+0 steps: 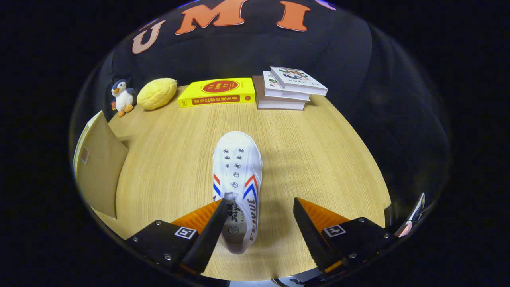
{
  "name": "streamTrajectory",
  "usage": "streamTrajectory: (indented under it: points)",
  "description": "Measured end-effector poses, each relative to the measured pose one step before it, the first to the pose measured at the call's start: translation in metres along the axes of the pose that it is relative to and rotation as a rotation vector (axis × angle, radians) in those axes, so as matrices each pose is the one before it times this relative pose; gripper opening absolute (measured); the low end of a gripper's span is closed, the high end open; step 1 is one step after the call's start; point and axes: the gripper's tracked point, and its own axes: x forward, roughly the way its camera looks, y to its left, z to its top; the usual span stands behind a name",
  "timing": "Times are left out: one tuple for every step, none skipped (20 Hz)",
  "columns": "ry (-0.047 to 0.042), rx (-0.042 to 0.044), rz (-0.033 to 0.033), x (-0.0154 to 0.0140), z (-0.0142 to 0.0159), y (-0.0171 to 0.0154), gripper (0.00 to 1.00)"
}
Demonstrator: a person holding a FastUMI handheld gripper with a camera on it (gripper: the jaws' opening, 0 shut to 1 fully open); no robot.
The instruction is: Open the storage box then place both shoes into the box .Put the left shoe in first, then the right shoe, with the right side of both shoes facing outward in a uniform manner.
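Your hand-held gripper (pixel 259 217) sits spread wide over the desk (pixel 318 159), gripping nothing. One white shoe (pixel 238 175) lies on the desk with its heel end between the fingers and its toe pointing away from you. The left finger (pixel 207 231) is at or over the shoe's heel-side rim; contact cannot be told. The right finger (pixel 308 231) stands well apart from the shoe, bare wood between them.

Taking the shoe as landmark: beyond its toe, at the desk's far edge, lies a yellow book (pixel 217 92). Right of that book is a stack of white books (pixel 289 88). Far left of the shoe's toe sit a yellow plush lump (pixel 157 93) and a small penguin toy (pixel 122 97). Left of the shoe, near your side, a tan cardboard flap (pixel 99 167) stands upright.
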Motion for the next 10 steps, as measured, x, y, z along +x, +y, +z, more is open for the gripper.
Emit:
streamTrajectory:
  points:
    - [0.00863,-0.00592,0.00543,0.00389,-0.00017,-0.00005,0.99]
    - [0.00711,-0.00917,0.0033,0.00403,0.00071,0.00021,0.99]
    - [0.00975,-0.01355,0.00761,0.00429,0.00042,0.00154,0.93]
    - [0.01459,-0.01409,0.01974,0.00426,-0.00093,0.0039,0.9]
    - [0.01621,-0.0202,0.01563,0.00537,-0.001,0.00467,0.83]
    - [0.01218,-0.02461,0.00988,0.00408,0.0003,0.0029,0.78]
    - [0.01205,-0.01973,0.01192,0.00552,-0.00021,0.00401,0.7]
    - [0.01268,-0.00305,0.02455,0.00235,0.00024,0.00428,0.65]
    - [0.01438,0.01368,0.02085,0.00149,0.00042,0.00342,0.55]
    - [0.0179,0.02755,0.02427,0.0009,-0.00274,0.00128,0.46]
